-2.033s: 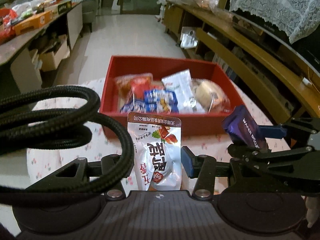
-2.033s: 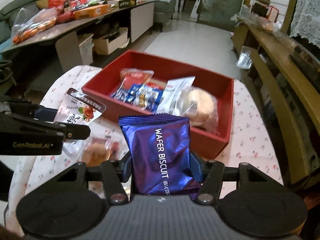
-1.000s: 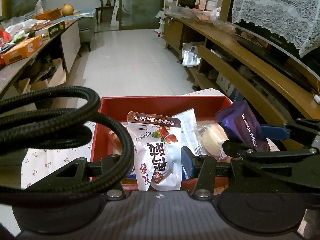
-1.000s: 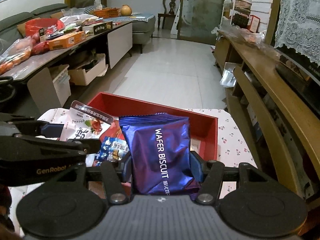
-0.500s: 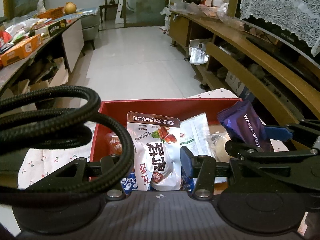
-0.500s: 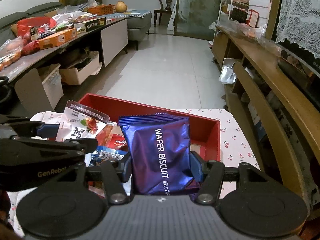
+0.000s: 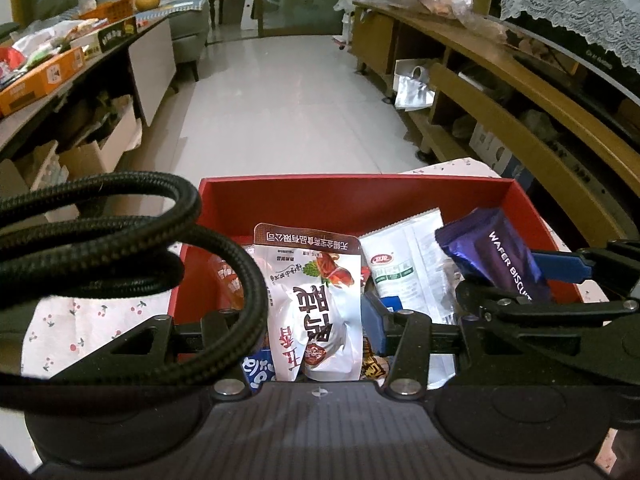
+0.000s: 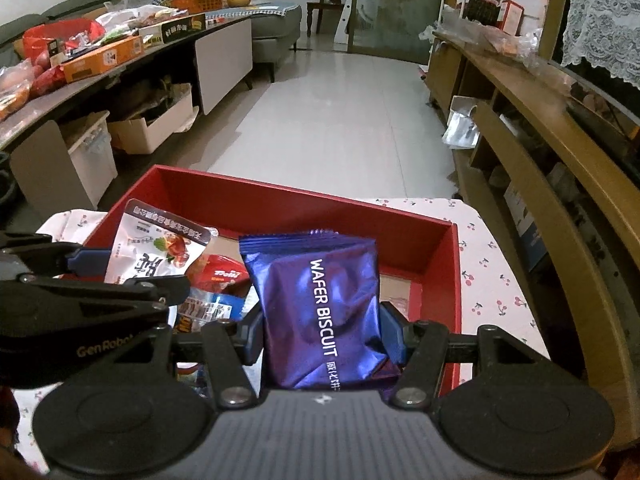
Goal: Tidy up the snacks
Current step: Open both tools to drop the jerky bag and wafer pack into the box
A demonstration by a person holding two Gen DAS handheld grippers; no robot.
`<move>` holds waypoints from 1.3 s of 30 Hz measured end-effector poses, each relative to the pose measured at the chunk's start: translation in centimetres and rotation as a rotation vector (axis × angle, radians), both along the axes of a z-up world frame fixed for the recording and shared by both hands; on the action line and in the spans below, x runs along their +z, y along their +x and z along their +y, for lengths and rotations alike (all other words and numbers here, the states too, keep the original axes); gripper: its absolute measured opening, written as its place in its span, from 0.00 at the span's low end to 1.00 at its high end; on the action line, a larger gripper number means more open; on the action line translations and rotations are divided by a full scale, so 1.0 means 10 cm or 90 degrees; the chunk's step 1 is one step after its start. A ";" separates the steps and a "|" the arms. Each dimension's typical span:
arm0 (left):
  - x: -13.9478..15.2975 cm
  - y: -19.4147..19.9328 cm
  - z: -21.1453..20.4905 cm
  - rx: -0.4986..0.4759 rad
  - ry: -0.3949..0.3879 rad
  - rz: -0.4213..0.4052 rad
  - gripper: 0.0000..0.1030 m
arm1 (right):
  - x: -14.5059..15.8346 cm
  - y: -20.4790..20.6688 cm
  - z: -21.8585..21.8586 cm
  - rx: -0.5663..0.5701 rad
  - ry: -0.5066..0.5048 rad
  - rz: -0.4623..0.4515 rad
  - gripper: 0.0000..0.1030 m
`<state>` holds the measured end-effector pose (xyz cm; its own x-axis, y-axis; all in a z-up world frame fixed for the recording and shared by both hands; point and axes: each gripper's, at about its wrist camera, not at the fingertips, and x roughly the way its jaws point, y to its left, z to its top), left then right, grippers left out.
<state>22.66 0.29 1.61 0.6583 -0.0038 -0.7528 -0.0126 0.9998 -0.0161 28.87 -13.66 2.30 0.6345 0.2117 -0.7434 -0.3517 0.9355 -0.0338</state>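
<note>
My left gripper [image 7: 316, 320] is shut on a white snack pouch [image 7: 312, 292] with red dates printed on it and holds it upright over the left part of the red box [image 7: 352, 200]. My right gripper [image 8: 320, 340] is shut on a purple wafer biscuit pack [image 8: 320, 304] over the right part of the red box [image 8: 312, 208]. Each gripper shows in the other's view: the right gripper [image 7: 560, 276] with the purple pack [image 7: 496, 256], the left gripper [image 8: 92, 276] with the white pouch [image 8: 156, 248]. Several snack packs lie in the box, among them a white packet [image 7: 408, 264].
The box sits on a table with a cherry-print cloth [image 8: 492, 264]. A black braided cable [image 7: 120, 248] loops across the left wrist view. A cluttered counter [image 8: 100, 52] runs along the left, wooden shelving [image 8: 560, 160] along the right, tiled floor [image 8: 332, 120] beyond.
Both grippers have moved forward from before the box to over it and have come lower, each still holding its pack. The box interior now lies just under the fingers.
</note>
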 end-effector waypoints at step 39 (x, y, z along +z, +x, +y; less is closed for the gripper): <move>0.30 -0.25 0.23 0.057 0.009 -0.063 0.89 | 0.28 -0.13 -0.21 -0.029 0.085 -0.024 0.80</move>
<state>20.15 2.60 4.59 0.7265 0.0688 -0.6837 -0.1007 0.9949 -0.0069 27.59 -15.74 5.14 0.6724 0.2775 -0.6862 -0.3100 0.9474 0.0795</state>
